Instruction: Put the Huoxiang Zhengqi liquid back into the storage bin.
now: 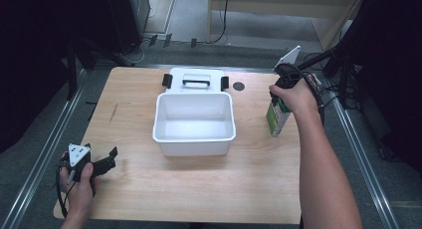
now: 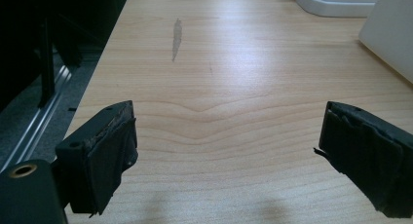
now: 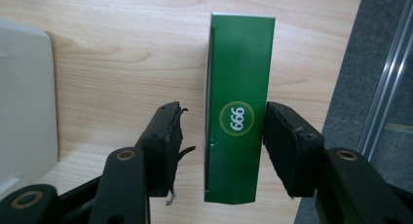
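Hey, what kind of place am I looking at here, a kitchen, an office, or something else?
Probably a lab or recording workspace, not a kitchen: a bare wooden table fenced by metal rails, dark stands and cables around it, and a person holding a hand-held claw in each hand.

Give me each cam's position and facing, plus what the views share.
High view: above the person's side, looking forward and down at the table; both forearms, left tool, right tool.
Left gripper view: low on the left tool, along the bare wood; jaws wide apart.
Right gripper view: looking down; right tool straddling the green box.
Shared: white bin, green box.
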